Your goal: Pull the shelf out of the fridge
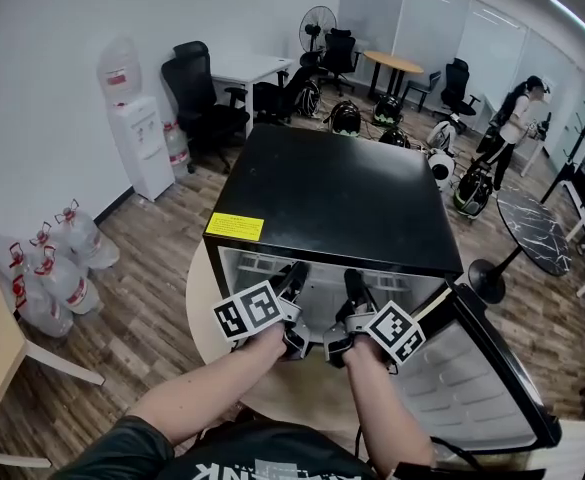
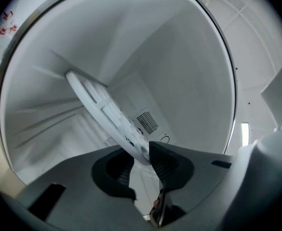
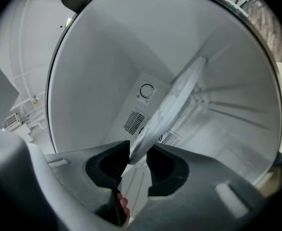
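Observation:
A black mini fridge (image 1: 342,198) stands in front of me with its door (image 1: 482,378) swung open to the right. Both grippers reach into its white interior side by side. The white shelf (image 2: 102,107) runs edge-on across the cavity in the left gripper view, and its front edge lies between the pads of my left gripper (image 2: 140,160) (image 1: 294,273), which press on it. In the right gripper view the same shelf (image 3: 174,100) slants down into my right gripper (image 3: 137,160) (image 1: 354,283), whose pads close on its front edge.
The fridge rests on a round light table (image 1: 204,303). A water dispenser (image 1: 137,133) and several water bottles (image 1: 47,263) stand at the left wall. Office chairs (image 1: 197,88) and a person (image 1: 517,118) are farther back. A dark round table (image 1: 532,228) is at the right.

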The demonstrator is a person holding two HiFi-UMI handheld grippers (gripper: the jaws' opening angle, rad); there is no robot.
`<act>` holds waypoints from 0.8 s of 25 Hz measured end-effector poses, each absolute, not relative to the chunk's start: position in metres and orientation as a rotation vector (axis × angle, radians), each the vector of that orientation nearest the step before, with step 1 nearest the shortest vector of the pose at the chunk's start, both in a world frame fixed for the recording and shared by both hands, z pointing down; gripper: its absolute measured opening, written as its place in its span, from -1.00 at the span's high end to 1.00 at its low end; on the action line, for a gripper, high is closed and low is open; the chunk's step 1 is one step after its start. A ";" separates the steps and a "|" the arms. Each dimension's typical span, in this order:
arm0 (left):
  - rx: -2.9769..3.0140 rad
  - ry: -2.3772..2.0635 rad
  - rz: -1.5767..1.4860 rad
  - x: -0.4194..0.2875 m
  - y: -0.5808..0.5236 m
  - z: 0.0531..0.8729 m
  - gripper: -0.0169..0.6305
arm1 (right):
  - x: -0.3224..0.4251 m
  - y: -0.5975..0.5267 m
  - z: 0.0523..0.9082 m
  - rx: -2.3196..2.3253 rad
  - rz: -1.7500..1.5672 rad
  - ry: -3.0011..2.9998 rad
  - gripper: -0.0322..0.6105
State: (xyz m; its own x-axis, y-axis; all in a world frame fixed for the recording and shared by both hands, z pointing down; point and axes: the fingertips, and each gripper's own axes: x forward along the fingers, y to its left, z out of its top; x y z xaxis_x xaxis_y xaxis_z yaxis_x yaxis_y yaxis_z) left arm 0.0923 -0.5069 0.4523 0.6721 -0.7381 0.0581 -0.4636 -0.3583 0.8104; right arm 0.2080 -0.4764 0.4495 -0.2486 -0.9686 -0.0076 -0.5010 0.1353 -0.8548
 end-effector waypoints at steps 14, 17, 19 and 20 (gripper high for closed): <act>1.946 -0.942 -0.454 0.086 -0.496 0.454 0.71 | 0.203 -0.465 0.450 -1.352 -1.098 1.799 0.61; 1.938 -0.945 -0.459 0.085 -0.492 0.454 0.71 | 0.202 -0.461 0.450 -1.345 -1.101 1.800 0.61; 1.933 -0.945 -0.464 0.083 -0.490 0.455 0.71 | 0.200 -0.459 0.451 -1.341 -1.103 1.800 0.61; 1.928 -0.944 -0.470 0.083 -0.489 0.454 0.71 | 0.200 -0.458 0.451 -1.338 -1.105 1.799 0.61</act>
State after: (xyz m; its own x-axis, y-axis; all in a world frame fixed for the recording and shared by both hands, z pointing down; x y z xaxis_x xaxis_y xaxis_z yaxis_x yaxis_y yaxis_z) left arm 0.0827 -0.4889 0.4545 0.6348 -0.7711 0.0498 -0.4245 -0.2942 0.8563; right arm 0.1998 -0.4580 0.4506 -0.2849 -0.9585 -0.0048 -0.4295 0.1321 -0.8933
